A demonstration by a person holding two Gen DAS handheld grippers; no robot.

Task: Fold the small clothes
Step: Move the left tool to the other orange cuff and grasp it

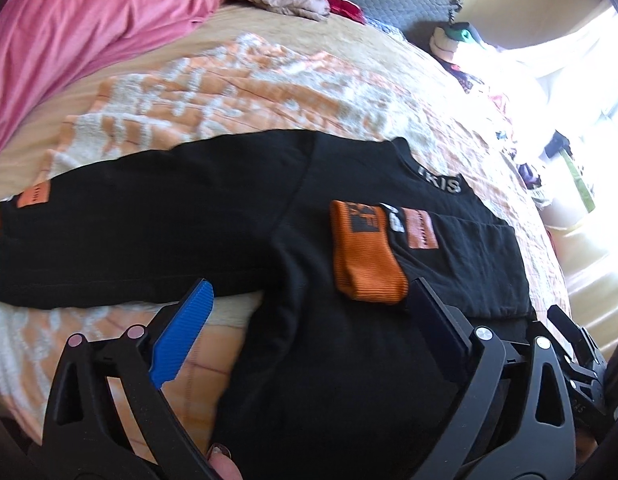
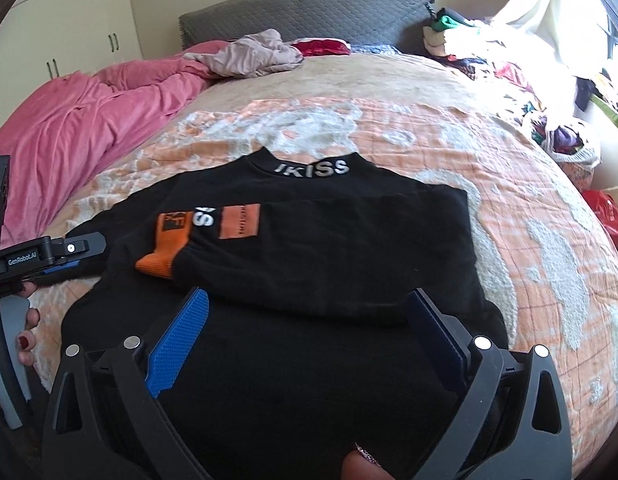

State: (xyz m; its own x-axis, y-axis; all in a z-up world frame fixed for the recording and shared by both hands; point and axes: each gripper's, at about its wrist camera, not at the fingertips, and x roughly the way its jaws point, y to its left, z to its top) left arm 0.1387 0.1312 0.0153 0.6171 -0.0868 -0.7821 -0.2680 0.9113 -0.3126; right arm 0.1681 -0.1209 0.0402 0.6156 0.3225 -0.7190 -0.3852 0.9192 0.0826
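You had the black top [image 2: 309,248] spread flat on the bed's patterned blanket [image 2: 509,240], right sleeve folded in with its orange cuff [image 2: 165,256] toward nine o'clock for squaring up, while left gripper [image 1: 309,320] and right gripper [image 2: 309,332] gaped wide, holding nothing

Bare quilt [image 2: 509,216] right of sweater [image 2: 309,240]

a black sweater [image 2: 309,240] with orange cuffs lies flat on the bed, one sleeve folded across its front, the other stretched out.
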